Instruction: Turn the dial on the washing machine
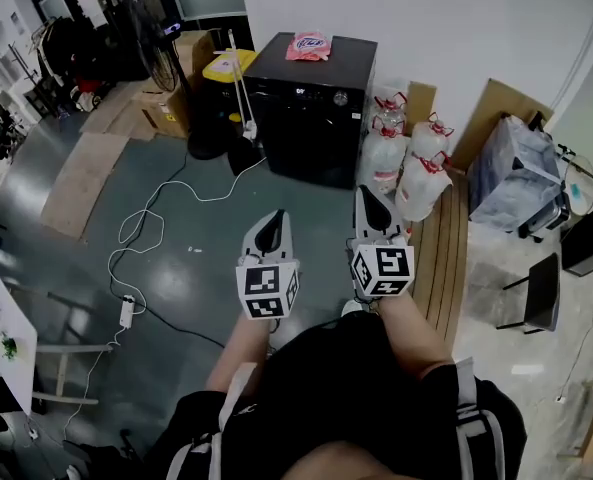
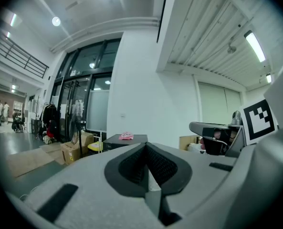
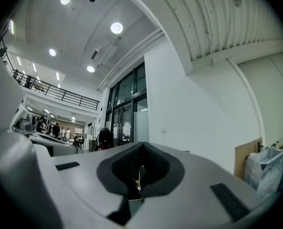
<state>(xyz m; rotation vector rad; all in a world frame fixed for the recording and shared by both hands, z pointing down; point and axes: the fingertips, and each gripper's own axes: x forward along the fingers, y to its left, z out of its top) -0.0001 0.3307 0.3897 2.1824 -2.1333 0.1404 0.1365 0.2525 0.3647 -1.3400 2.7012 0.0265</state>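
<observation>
A black washing machine stands against the white wall, its round dial on the upper front panel. A pink packet lies on its top. Both grippers hover well short of it, over the floor. My left gripper is shut with nothing between its pads, and my right gripper is shut and empty too. The left gripper view shows the machine far off beyond the closed left gripper. The right gripper points upward, with the machine hidden from its view.
Several tied clear plastic bags stand right of the machine, with a wooden bench in front. A standing fan, cardboard boxes and a yellow bin stand to the left. White cable and a power strip lie on the floor.
</observation>
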